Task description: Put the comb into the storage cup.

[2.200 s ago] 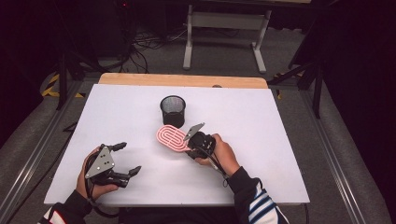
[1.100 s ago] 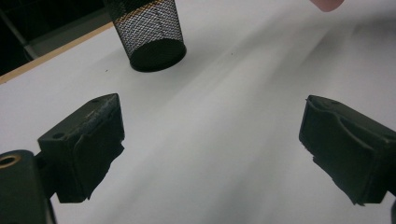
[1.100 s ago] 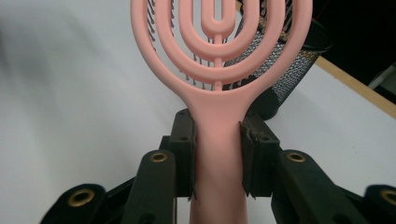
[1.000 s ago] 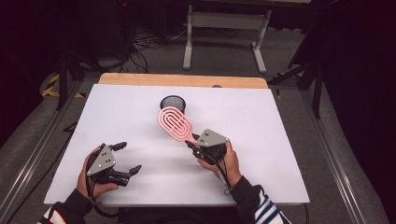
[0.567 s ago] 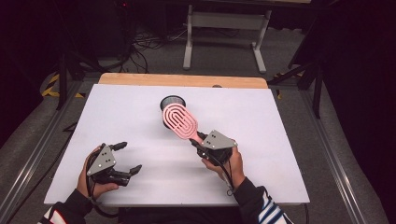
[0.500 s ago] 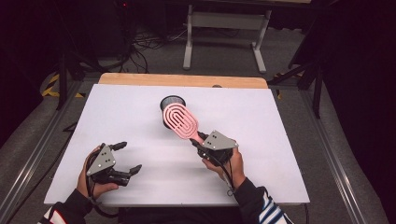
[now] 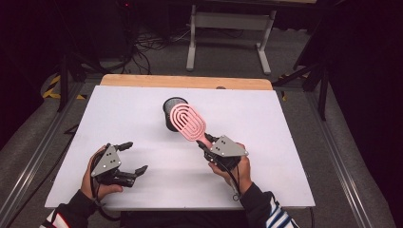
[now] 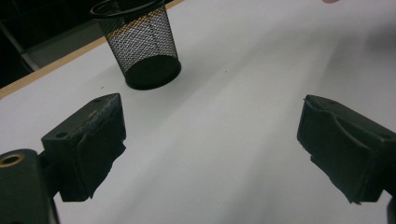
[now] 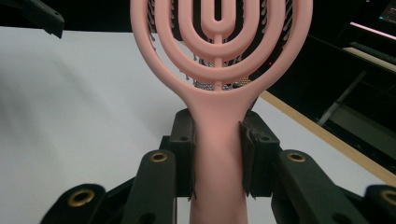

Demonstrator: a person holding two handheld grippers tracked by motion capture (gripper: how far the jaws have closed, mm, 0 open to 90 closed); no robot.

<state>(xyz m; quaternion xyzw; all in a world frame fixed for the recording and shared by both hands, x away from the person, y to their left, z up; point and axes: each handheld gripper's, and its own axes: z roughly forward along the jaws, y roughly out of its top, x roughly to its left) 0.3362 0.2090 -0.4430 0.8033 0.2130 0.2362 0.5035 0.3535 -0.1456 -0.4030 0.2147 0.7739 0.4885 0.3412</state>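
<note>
A pink hairbrush [image 7: 188,122] with an open ringed head is held up off the table, its head in front of the black mesh cup [image 7: 171,113]. My right gripper [image 7: 205,143] is shut on the brush's handle [image 9: 217,158]; both pads press its sides and the head [image 9: 219,42] rises above the jaws. The left gripper [image 7: 130,157] rests low near the table's front left, open and holding nothing. In the left gripper view the mesh cup [image 8: 140,44] stands upright ahead of its spread jaws.
The white tabletop [image 7: 119,118] has a wooden strip [image 7: 185,81] along its far edge. Beyond it stand a metal frame [image 7: 228,21] and cables on the floor. Dark rails run along both sides of the table.
The right gripper has lifted the brush off the table and tilted it upright, drawing back toward the front; the brush head now stands before the cup. The left gripper has stayed put.
</note>
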